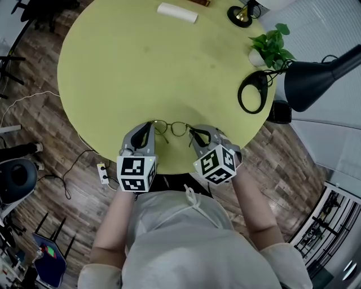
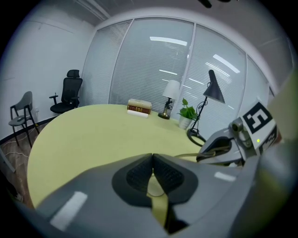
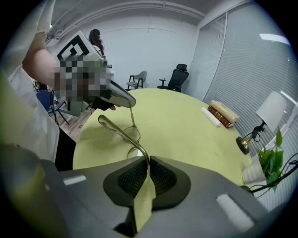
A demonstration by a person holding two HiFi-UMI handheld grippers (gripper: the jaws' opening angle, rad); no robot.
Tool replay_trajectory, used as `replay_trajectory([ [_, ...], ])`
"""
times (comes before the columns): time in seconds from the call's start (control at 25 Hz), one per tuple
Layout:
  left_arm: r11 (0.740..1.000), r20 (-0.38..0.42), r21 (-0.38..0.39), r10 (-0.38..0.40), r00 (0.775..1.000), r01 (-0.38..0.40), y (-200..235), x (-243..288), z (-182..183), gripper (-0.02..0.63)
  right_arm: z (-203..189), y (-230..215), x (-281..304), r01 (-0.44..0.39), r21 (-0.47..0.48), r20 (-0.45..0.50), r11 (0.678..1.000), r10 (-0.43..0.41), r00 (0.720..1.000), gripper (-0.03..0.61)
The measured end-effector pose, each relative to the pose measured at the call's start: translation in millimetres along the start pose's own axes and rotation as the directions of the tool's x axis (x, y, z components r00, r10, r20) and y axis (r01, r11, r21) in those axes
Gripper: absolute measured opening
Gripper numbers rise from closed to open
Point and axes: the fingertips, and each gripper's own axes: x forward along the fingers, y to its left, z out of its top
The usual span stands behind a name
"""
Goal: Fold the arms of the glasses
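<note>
Thin wire-rimmed glasses [image 1: 172, 128] hang just above the near edge of the round yellow-green table [image 1: 124, 68], held between my two grippers. My left gripper [image 1: 152, 125] is shut on one arm of the glasses; in the left gripper view its pads [image 2: 139, 174] meet, with a bit of rim showing in the gap. My right gripper [image 1: 193, 133] is shut on the other arm near its hinge. In the right gripper view that arm [image 3: 118, 132] runs from my jaws [image 3: 148, 162] out to its free curved tip, and the lenses [image 3: 133, 135] lie below it. The left gripper [image 3: 125, 100] is at upper left.
At the table's right edge are a black desk lamp [image 1: 316, 79] with a ring-shaped base [image 1: 252, 92] and a small potted plant [image 1: 271, 48]. A white roll [image 1: 177, 12] and a small table lamp [image 1: 241, 14] are at the far edge. A power strip [image 1: 103, 173] lies on the wooden floor.
</note>
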Motion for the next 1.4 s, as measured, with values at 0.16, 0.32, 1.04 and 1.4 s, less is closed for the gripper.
replay_trajectory([
  [0.16, 0.999, -0.011, 0.035, -0.028, 1.000, 0.029, -14.1, 10.8, -0.1, 0.006, -3.2, 1.9, -1.5, -0.010, 0.018, 0.005, 1.000, 0.010, 1.000, 0.017],
  [0.32, 0.997, -0.040, 0.057, -0.048, 0.998, 0.051, -25.1, 20.0, -8.9, 0.006, -4.4, 3.1, -3.1, -0.017, 0.016, 0.005, 1.000, 0.017, 1.000, 0.017],
  [1.04, 0.997, -0.155, 0.062, -0.040, 0.987, 0.050, -36.8, 51.1, -49.9, 0.006, -11.3, -0.2, -8.2, -0.033, 0.041, 0.006, 0.999, 0.033, 0.999, 0.018],
  [1.4, 0.997, -0.135, 0.059, -0.031, 0.990, 0.039, -39.4, 46.6, -47.2, 0.006, -16.9, 8.0, -10.2, -0.028, 0.043, -0.001, 0.999, 0.028, 1.000, 0.018],
])
